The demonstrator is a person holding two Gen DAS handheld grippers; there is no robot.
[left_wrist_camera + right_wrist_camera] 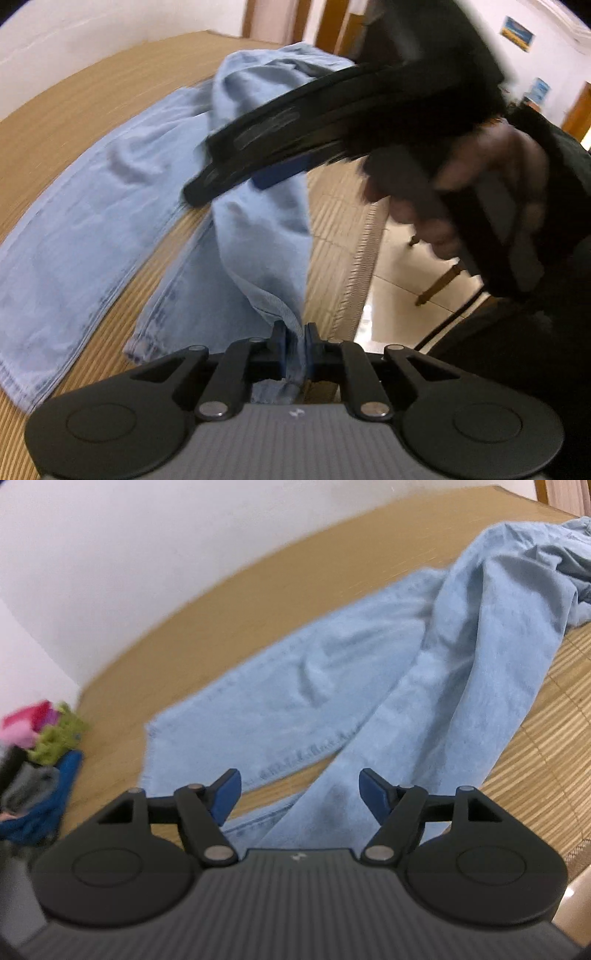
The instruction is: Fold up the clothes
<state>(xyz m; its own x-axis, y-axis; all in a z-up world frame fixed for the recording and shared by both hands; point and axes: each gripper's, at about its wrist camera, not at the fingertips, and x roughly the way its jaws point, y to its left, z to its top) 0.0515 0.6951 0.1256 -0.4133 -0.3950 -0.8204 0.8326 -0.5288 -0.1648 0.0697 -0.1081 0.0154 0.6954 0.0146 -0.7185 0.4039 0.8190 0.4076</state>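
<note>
A pair of light-blue denim jeans [369, 672] lies spread on the woven bamboo mat [546, 716] that covers the bed, its two legs running toward the left of the right wrist view, the waist bunched at the far right near the mat's edge; the nearer leg crosses over toward the right hand-held gripper [299, 794], whose fingers stand apart just above that leg; a heap of mixed coloured clothes [40, 760] sits on the mat's left end, well apart from the jeans, against the white wall [110, 554]; in the left wrist view the left hand-held gripper [294, 341] pinches a hem of the jeans at the mat's near edge; the right hand-held gripper, held in a hand [491, 173], reaches in from the right over the jeans; a tiled floor [399, 280] lies beyond the mat's right edge.
</note>
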